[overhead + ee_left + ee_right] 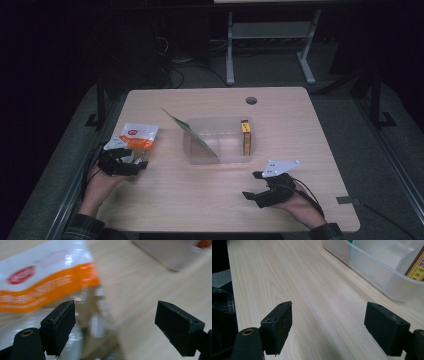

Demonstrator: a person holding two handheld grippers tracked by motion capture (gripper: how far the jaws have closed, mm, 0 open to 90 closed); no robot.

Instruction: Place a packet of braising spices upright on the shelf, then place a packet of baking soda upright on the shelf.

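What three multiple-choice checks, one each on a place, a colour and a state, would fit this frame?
1. Where does the yellow and red box stand?
A. inside the clear bin, at its right end
B. on the table beside the pouch
C. between the right gripper's jaws

2. What colour is the band across the white pouch?
A. blue
B. orange
C. green

3. How do the jaws of the right gripper stand?
A. clamped on the box
C. shut on nothing
B. wide apart over bare table

Key: 1 A, the high view shows it upright against the bin's right wall; 2 B, the left gripper view shows the orange band; 3 B, wood shows between the pads.
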